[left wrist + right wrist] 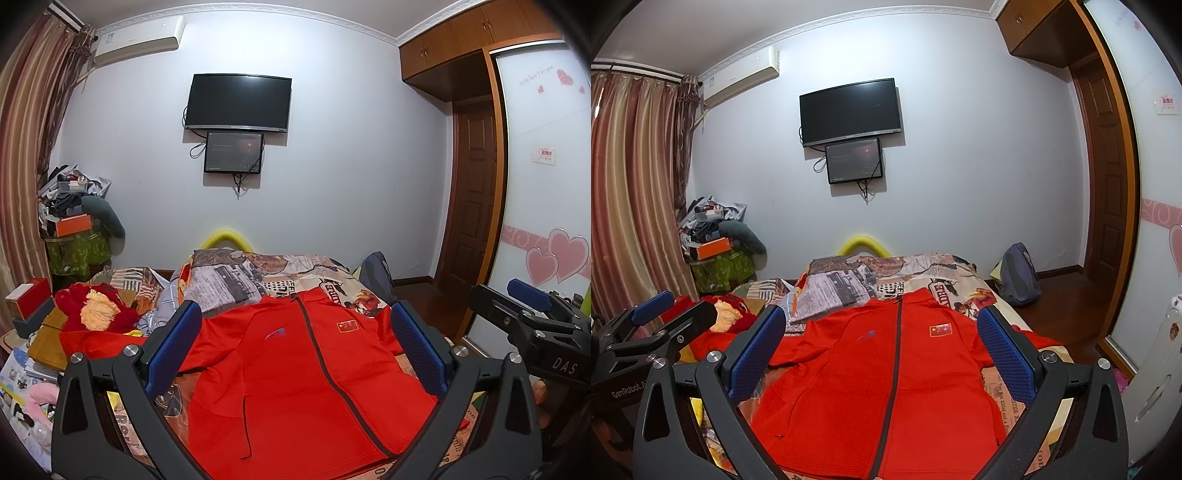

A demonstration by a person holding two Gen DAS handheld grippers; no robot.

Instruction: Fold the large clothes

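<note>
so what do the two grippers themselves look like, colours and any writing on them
Both are alike: dark grey, matte frames with cut-out slots and round silver bolts, each ending in two jaws faced with textured blue pads. The left gripper reads "GenRobot" on its body when seen from the right wrist view; the right gripper shows "DAS" in the left wrist view. No cables or sleeves are visible.

- Even indoor light is filling the room — colours are reading saturated and cool.
- The white wall (pixel 351 166) is glowing brightest near 12 o'clock.
- The television (pixel 238 102) is catching faint glare.
- Fisheye distortion is bending the curtain (pixel 631 192) at 9 o'clock — dark vignetting is eating the corners.
- Focus is staying sharp throughout.
</note>
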